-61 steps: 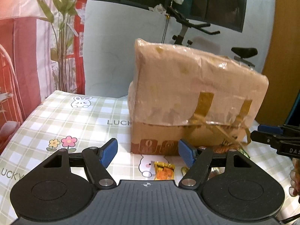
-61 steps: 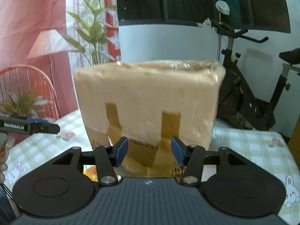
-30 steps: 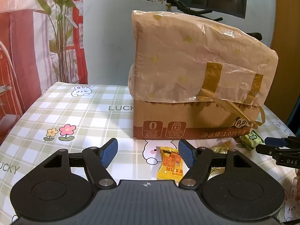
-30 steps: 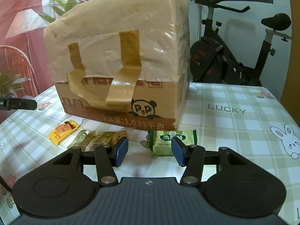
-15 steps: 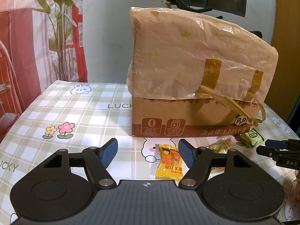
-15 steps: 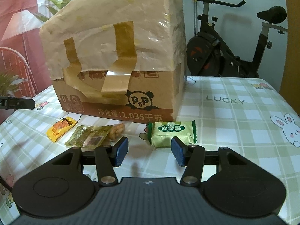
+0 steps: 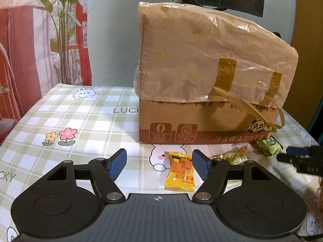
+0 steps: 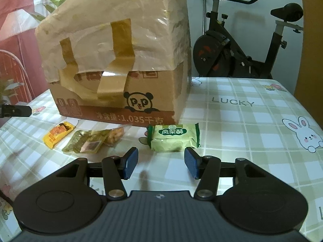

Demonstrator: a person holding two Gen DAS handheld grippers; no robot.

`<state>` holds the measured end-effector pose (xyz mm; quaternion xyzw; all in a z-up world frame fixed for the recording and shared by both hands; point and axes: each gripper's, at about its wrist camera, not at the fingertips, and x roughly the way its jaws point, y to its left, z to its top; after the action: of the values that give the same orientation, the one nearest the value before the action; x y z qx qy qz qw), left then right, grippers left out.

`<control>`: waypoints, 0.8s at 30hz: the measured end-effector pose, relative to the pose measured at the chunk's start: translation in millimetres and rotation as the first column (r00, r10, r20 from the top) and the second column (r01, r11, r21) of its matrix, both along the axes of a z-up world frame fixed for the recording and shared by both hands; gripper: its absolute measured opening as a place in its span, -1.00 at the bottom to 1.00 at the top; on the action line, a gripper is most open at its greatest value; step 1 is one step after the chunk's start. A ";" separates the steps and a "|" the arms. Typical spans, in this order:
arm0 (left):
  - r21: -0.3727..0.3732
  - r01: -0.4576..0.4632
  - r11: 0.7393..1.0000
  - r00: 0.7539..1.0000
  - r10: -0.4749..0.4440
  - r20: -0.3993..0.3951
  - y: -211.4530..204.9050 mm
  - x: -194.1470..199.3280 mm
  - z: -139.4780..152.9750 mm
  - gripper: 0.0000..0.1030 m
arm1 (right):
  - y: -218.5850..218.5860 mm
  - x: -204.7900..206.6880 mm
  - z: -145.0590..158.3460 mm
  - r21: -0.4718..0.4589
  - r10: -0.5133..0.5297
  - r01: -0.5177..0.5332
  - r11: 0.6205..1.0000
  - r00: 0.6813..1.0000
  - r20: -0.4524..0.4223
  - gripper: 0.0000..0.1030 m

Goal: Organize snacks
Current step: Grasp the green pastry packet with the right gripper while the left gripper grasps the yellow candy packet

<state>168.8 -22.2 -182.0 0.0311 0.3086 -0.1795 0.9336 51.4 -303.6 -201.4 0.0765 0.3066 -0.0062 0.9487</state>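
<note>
Left gripper (image 7: pixel 159 165): agape, empty, unmoved; right gripper (image 8: pixel 160 165): agape, empty; green packet (image 8: pixel 174 137) marginally nearer than before.

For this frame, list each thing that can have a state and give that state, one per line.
Left gripper: open, empty, fingers either side of the yellow packet.
Right gripper: open, empty, just short of the green packet.
Cardboard box: upright on the tablecloth, top wrapped in taped plastic.
Yellow packet: sealed, lying flat.
Green packet: sealed, lying flat.
Clear gold packet: lying flat, between the other two.
Tablecloth: spread flat.
</note>
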 end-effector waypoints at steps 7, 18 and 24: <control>0.005 0.010 1.000 1.000 -0.010 -0.019 -4.1 1.9 -8.0 0.43 | -2.3 34.9 7.0 -0.055 0.000 -0.001 0.998 1.000 -0.027 0.40; 0.061 0.091 0.994 0.994 -0.088 -0.060 -35.2 23.5 -37.7 0.43 | -9.9 67.4 -16.3 -0.038 -0.038 0.034 0.999 0.994 -0.103 0.55; 0.079 0.104 0.991 0.991 -0.096 -0.098 -46.1 32.7 -56.0 0.45 | -6.0 55.2 -14.6 -0.024 -0.014 0.012 1.000 0.997 -0.081 0.31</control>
<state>201.5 -68.3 -238.0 0.0774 0.3574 -0.2142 0.9058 106.6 -309.7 -215.9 0.0669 0.3441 -0.0189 0.9364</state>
